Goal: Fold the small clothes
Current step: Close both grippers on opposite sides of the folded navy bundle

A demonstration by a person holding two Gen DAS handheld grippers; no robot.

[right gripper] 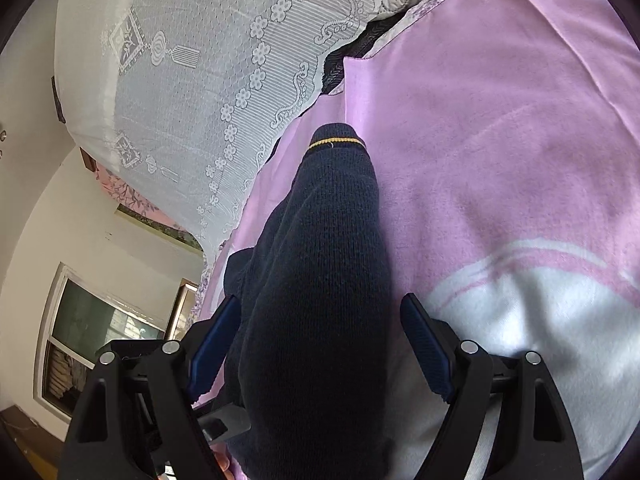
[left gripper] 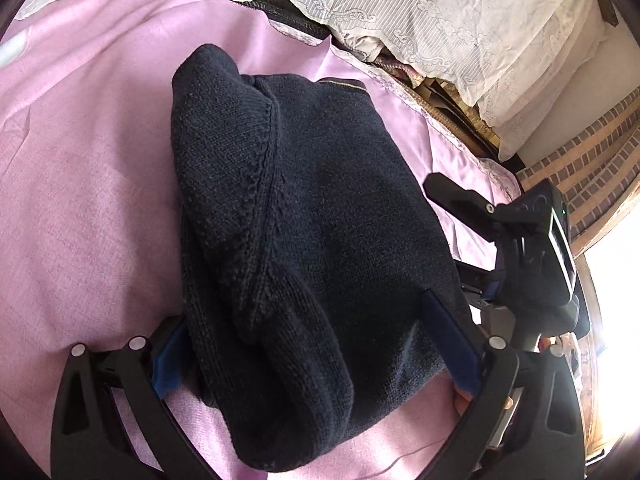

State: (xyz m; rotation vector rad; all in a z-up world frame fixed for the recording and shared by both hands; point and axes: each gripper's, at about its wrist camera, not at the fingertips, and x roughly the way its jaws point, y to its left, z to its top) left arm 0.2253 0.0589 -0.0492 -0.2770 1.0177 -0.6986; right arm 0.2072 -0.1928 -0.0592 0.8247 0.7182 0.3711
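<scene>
A folded dark navy knitted sweater [left gripper: 304, 240] lies on a pink blanket [left gripper: 88, 184]. My left gripper [left gripper: 308, 344] is open, its blue-padded fingers [left gripper: 452, 344] straddling the sweater's near end. In the right wrist view the sweater [right gripper: 320, 280] runs away from me, ending in a cuff with a thin yellow stripe [right gripper: 337, 142]. My right gripper [right gripper: 320, 328] is open, with the sweater between its blue pads [right gripper: 424, 336]. The right gripper's black body also shows in the left wrist view [left gripper: 532, 248], beside the sweater's right edge.
A white lace cloth [left gripper: 400, 4] covers stacked bedding behind the blanket. The blanket [right gripper: 500, 140] has a white patch [right gripper: 520, 320]. A window [right gripper: 92, 340] and a cream wall lie to the left in the right wrist view; brick-patterned flooring [left gripper: 592, 168] shows at right in the left wrist view.
</scene>
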